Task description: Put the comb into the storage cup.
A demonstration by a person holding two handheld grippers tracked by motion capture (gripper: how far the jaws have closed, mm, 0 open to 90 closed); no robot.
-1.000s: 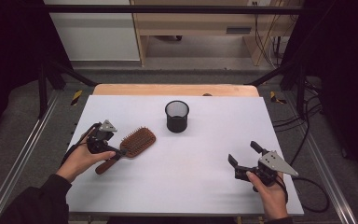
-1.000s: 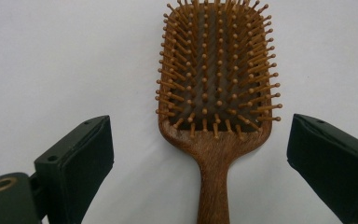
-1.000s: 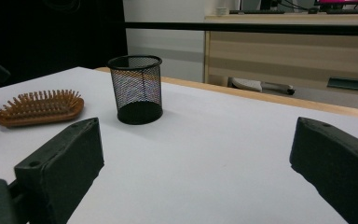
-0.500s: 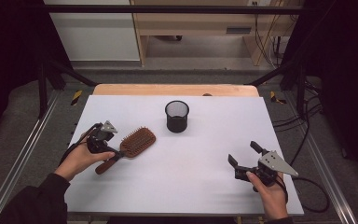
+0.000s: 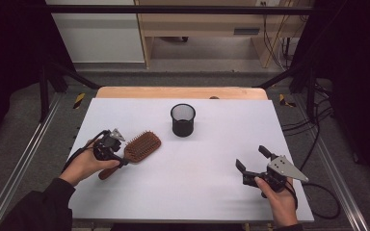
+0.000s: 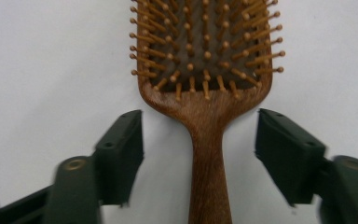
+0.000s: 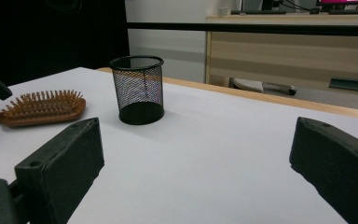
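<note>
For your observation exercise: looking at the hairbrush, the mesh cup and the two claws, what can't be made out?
- Hairbrush: left gripper view, head's far end cut off by the top edge.
- Its handle: high view, partly hidden under the left claw.
- Mesh cup: right gripper view, contents hidden by mesh.
- Right claw: its pad faces too small in the high view.

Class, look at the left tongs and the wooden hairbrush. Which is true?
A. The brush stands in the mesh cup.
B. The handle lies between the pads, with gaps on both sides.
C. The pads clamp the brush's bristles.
B: in the left gripper view the hairbrush handle lies between the left tongs, white table showing on each side; the jaws have just been closing.
</note>
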